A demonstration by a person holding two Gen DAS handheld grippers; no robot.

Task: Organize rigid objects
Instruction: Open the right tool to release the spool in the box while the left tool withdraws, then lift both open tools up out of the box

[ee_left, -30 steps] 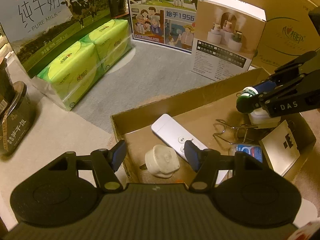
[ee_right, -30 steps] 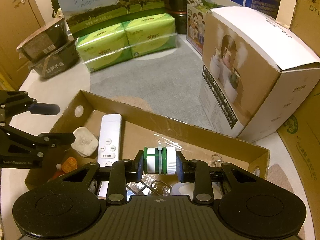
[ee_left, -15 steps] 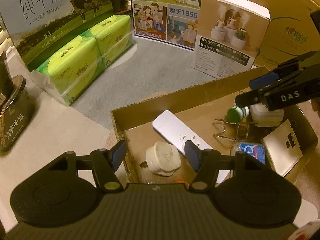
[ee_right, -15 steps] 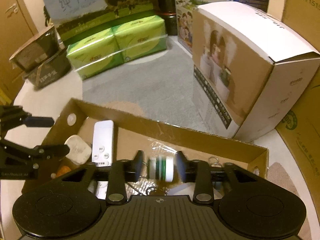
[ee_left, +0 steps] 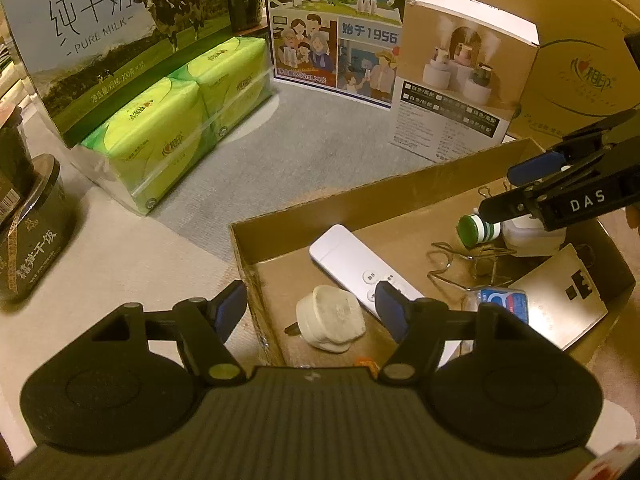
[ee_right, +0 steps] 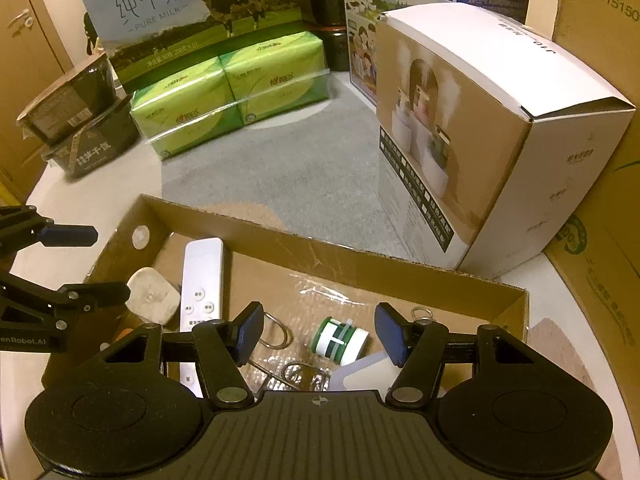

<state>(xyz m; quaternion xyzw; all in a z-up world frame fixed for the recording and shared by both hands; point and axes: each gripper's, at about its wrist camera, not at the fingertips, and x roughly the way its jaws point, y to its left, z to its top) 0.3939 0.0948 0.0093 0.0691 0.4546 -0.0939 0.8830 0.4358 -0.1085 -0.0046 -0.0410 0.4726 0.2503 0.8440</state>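
One small green-and-white bottle (ee_right: 339, 339) lies on its side on the floor of the shallow cardboard tray (ee_right: 360, 256), just below the right gripper (ee_right: 319, 332). That gripper's jaws have just been opening; they now stand apart with nothing pressed between the two blue pads, the bottle lying free beneath the gap. In the left wrist view the same bottle (ee_left: 476, 230) shows its green cap near the right gripper's (ee_left: 504, 192) lower finger.

Around it in the tray lie one white remote control (ee_left: 362, 270), one cream-coloured plug adapter (ee_left: 332, 318), wire binder clips (ee_left: 460, 264) whose count cannot be told, one silver card (ee_left: 560, 300), one small blue packet (ee_left: 506, 300) and one white plastic container (ee_left: 528, 236).

The left gripper (ee_left: 310, 308) hovers over the tray's near left corner; its jaws have just been opening too, and they grip nothing.

Beyond the tray stand two green tissue packs (ee_right: 228, 96) wrapped together, one milk carton box (ee_right: 188, 12), one humidifier box (ee_right: 480, 140) and two dark stacked bowls (ee_right: 80, 120).
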